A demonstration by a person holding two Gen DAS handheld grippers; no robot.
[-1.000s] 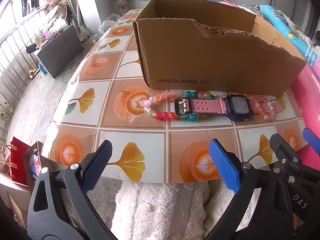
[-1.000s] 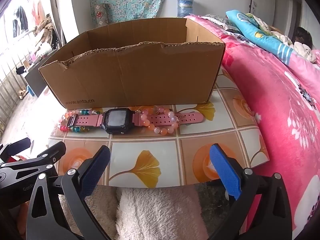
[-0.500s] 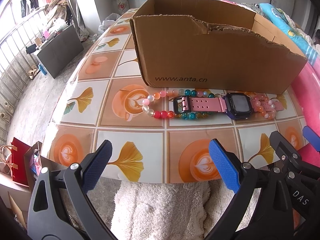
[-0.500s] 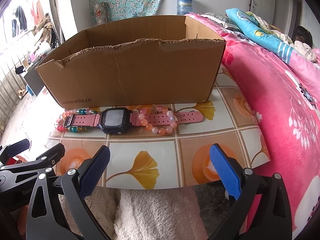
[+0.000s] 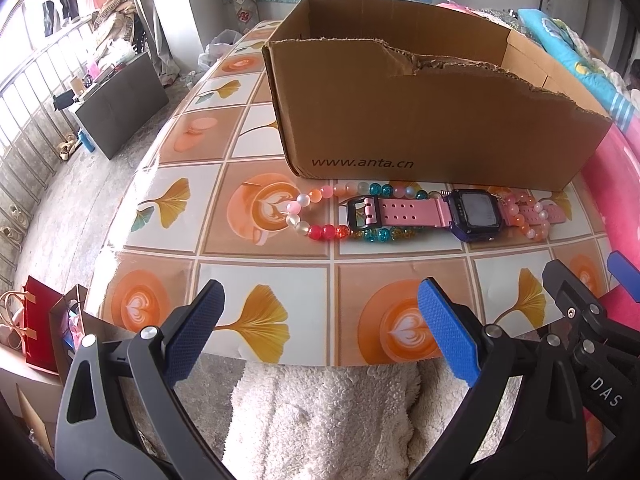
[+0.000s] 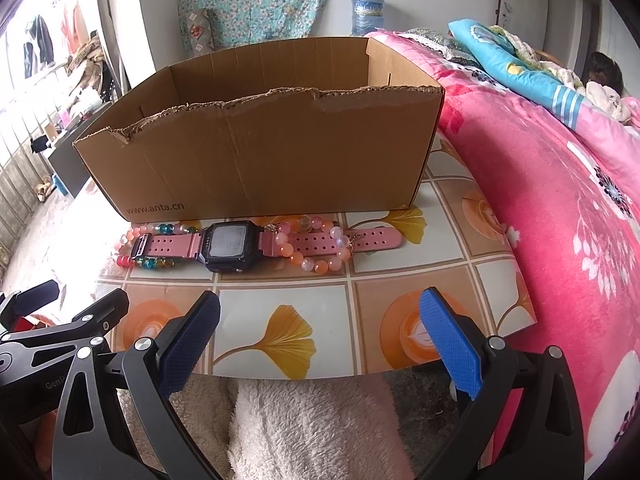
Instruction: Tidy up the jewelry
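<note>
On the counter [image 5: 256,280], just near of the cardboard box [image 6: 280,152], pink watch [image 6: 232,246] and two bead bracelets [image 5: 320,216] are lying unsorted. Left claw [image 5: 320,332] and right claw [image 6: 320,332] are hovering wide open, empty; nothing boxed yet.

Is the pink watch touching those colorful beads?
Touching. The left wrist view shows the watch strap lying across the beads; the right wrist view shows the same overlap.

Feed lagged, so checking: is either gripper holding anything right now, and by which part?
Nothing is held. The left gripper and right gripper are both open, short of the watch on the table.
</note>
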